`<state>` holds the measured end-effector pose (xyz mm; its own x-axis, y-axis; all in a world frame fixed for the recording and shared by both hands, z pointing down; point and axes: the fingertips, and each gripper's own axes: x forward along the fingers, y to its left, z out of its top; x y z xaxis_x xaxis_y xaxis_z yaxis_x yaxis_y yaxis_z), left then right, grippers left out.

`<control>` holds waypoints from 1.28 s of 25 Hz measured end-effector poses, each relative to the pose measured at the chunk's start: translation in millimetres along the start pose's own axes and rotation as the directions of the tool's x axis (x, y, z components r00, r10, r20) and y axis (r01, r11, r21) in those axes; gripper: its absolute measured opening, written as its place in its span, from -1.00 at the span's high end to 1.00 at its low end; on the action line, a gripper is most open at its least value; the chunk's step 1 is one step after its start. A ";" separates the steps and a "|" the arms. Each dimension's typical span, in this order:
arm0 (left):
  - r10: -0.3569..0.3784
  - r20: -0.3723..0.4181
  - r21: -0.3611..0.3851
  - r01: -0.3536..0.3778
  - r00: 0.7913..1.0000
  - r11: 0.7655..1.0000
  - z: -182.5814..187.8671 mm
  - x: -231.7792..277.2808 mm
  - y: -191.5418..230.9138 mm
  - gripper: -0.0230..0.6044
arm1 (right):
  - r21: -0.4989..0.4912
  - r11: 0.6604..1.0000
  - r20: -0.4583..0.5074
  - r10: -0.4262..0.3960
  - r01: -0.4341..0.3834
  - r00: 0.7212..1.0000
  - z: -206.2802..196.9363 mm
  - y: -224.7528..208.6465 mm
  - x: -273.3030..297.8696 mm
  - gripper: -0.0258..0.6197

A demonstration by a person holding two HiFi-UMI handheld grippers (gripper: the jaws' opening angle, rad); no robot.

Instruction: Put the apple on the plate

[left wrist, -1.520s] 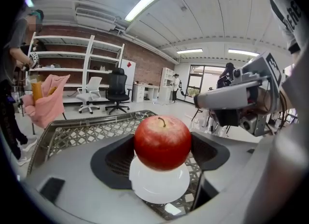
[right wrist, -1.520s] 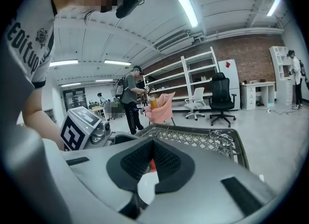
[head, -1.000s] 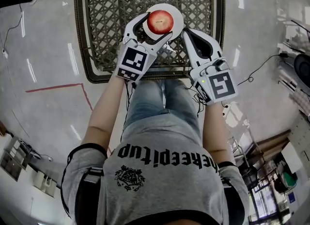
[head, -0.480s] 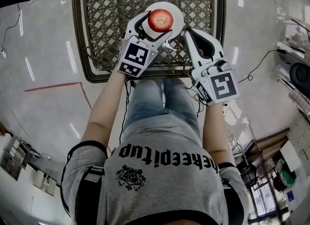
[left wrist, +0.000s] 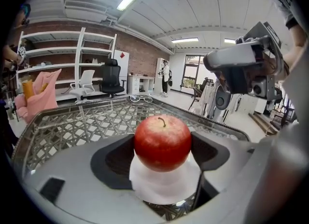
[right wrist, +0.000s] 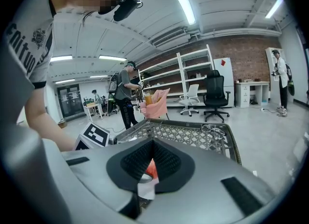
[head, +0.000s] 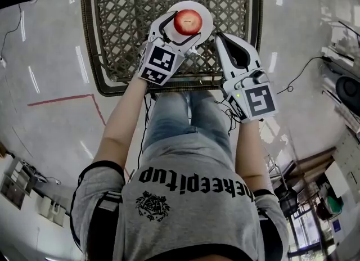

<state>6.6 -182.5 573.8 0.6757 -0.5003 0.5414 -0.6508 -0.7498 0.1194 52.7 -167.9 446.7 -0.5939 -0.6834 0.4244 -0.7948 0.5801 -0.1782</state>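
A red apple (head: 187, 22) (left wrist: 162, 141) rests upright, stem up, on a small white plate (head: 205, 18) (left wrist: 164, 187) near the front edge of a wicker table (head: 129, 29) (left wrist: 72, 126). My left gripper (head: 183, 26) (left wrist: 162, 151) reaches over the plate, and its dark pads (left wrist: 113, 160) press against both sides of the apple. My right gripper (head: 220, 36) (right wrist: 149, 162) hovers just right of the plate with its jaws together and nothing in them. Through the slit between them shows a sliver of apple (right wrist: 151, 169).
The table has a raised dark rim (head: 169, 90) by my legs. A red tape line (head: 62, 101) and cables (head: 298, 80) lie on the floor. Shelves (left wrist: 63, 63), office chairs (right wrist: 215, 95) and a standing person (right wrist: 126, 92) are farther off.
The left gripper's marker cube has shifted forward and slightly right toward the plate, while its fingertips and the apple have stayed over the plate. The right gripper has barely moved.
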 end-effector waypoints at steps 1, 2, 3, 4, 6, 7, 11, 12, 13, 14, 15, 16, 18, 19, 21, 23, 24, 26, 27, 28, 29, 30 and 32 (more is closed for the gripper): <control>-0.003 -0.003 -0.001 0.003 1.000 1.000 -1.5 1.0 -0.9 -0.35 | 0.000 1.000 -0.001 -0.002 0.002 1.000 -0.6 -0.5 -0.5 0.89; -0.006 -0.006 -0.004 0.005 1.000 1.000 -3.5 1.7 -1.9 -0.35 | 0.001 1.000 -0.001 -0.003 0.003 1.000 -1.3 -0.7 -1.3 0.89; -0.008 -0.007 -0.009 0.008 1.000 1.000 -4.9 2.5 -2.5 -0.35 | 0.001 1.000 -0.001 -0.005 0.005 1.000 -1.7 -1.0 -1.9 0.89; -0.010 -0.005 -0.013 0.010 1.000 1.000 -5.5 3.6 -2.4 -0.35 | 0.001 1.000 -0.001 -0.007 0.007 1.000 -1.9 -1.6 -2.1 0.89; -0.012 -0.004 -0.019 0.011 1.000 1.000 -6.7 5.3 -1.5 -0.35 | 0.002 1.000 -0.003 -0.009 0.009 1.000 -2.4 -2.5 -2.8 0.89; -0.010 -0.006 -0.019 0.010 1.000 1.000 -8.0 5.4 -1.8 -0.35 | 0.002 1.000 -0.003 -0.010 0.010 1.000 -3.3 -2.4 -4.0 0.89; -0.007 -0.006 -0.012 0.007 1.000 1.000 -11.9 5.3 -4.7 -0.35 | 0.006 1.000 -0.004 -0.013 0.013 1.000 -6.5 -2.3 -7.3 0.89; -0.008 -0.006 -0.010 0.008 1.000 1.000 -11.8 6.1 -3.8 -0.35 | 0.006 1.000 -0.004 -0.014 0.014 1.000 -6.3 -3.1 -6.1 0.89; -0.008 -0.008 -0.007 0.007 1.000 1.000 -11.8 6.9 -2.6 -0.35 | 0.006 1.000 -0.004 -0.013 0.013 1.000 -6.0 -3.8 -4.7 0.89; -0.007 -0.012 -0.002 0.007 1.000 1.000 -12.2 7.5 -1.8 -0.36 | 0.006 1.000 -0.004 -0.013 0.013 1.000 -5.8 -4.2 -3.5 0.89; -0.007 -0.017 0.004 0.007 1.000 1.000 -13.0 7.5 -1.9 -0.36 | 0.006 1.000 -0.005 -0.012 0.013 1.000 -6.0 -4.1 -3.1 0.89; -0.006 -0.021 0.010 0.006 1.000 1.000 -13.9 7.2 -2.9 -0.36 | 0.006 1.000 -0.006 -0.012 0.012 1.000 -6.6 -3.6 -3.4 0.89; -0.002 -0.023 0.016 0.002 1.000 1.000 -15.6 5.9 -5.2 -0.36 | 0.006 1.000 -0.006 -0.010 0.010 1.000 -7.9 -2.0 -4.8 0.89; 0.001 -0.022 0.015 0.000 1.000 1.000 -16.1 5.4 -5.7 -0.36 | 0.006 1.000 -0.005 -0.010 0.010 1.000 -8.1 -1.6 -5.3 0.89; 0.005 -0.020 0.010 -0.004 1.000 1.000 -15.6 5.1 -5.5 -0.36 | 0.005 1.000 -0.004 -0.010 0.010 1.000 -7.0 -1.9 -5.3 0.89; 0.006 -0.019 0.008 -0.006 1.000 1.000 -13.8 6.0 -3.8 -0.36 | 0.003 1.000 -0.002 -0.010 0.010 1.000 -4.4 -3.3 -3.8 0.89; 0.007 -0.020 0.010 -0.007 1.000 1.000 -12.7 6.8 -2.7 -0.36 | 0.002 1.000 -0.002 -0.009 0.009 1.000 -2.7 -4.2 -2.8 0.89; 0.009 -0.021 0.015 -0.009 1.000 1.000 -11.3 8.1 -0.9 -0.36 | 0.001 1.000 0.000 -0.009 0.009 1.000 -0.6 -5.7 -1.3 0.89; 0.011 -0.021 0.015 -0.011 1.000 1.000 -11.7 8.3 -0.6 -0.36 | 0.000 1.000 0.001 -0.009 0.009 1.000 -0.5 -6.0 -1.2 0.89; 0.014 -0.021 0.012 -0.013 1.000 1.000 -12.4 8.5 -0.3 -0.36 | 0.000 1.000 0.002 -0.009 0.009 1.000 -0.8 -6.0 -1.2 0.89; 0.017 -0.020 0.005 -0.017 1.000 1.000 -13.1 8.7 0.3 -0.37 | -0.001 1.000 0.001 -0.008 0.008 1.000 -1.2 -6.1 -1.2 0.89; 0.022 -0.018 -0.002 -0.022 1.000 1.000 -13.5 9.0 1.0 -0.39 | -0.002 1.000 0.000 -0.007 0.007 1.000 -1.6 -6.3 -1.1 0.89; 0.028 -0.014 -0.010 -0.028 1.000 1.000 -13.8 8.2 1.4 -0.41 | -0.003 1.000 0.000 -0.006 0.006 1.000 -2.4 -5.6 -2.3 0.89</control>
<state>6.5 -181.7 589.9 0.6524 -0.5153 0.5557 -0.6732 -0.7308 0.1127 58.9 -168.5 448.9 -0.5887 -0.6871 0.4258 -0.7983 0.5771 -0.1725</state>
